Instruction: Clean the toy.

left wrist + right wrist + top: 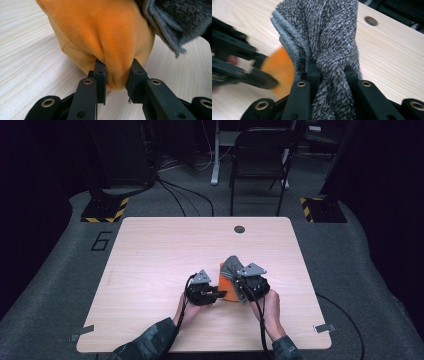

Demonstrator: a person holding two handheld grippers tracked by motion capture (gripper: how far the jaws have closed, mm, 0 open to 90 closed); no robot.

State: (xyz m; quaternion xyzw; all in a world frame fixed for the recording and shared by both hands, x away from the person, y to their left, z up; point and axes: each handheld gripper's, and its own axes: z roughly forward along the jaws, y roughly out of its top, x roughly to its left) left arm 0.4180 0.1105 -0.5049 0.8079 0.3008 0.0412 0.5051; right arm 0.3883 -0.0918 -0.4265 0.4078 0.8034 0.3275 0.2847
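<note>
An orange plush cloth (228,281) lies bunched on the wooden table (165,250), with a grey speckled cloth (232,265) draped over its far side. My left gripper (216,294) is shut on a fold of the orange cloth (105,32); its pads (100,75) pinch the fabric from both sides. My right gripper (243,282) is shut on the grey cloth (329,37) and holds it bunched and lifted off the table. In the right gripper view the orange cloth (279,70) shows behind the grey one, with the left gripper (262,77) blurred at the left.
A round cable hole (239,229) sits near the table's far edge. A dark chair (260,160) stands beyond the table. Yellow-black striped bases (105,210) stand on the floor at both far corners. Cables trail from both grippers over the near edge.
</note>
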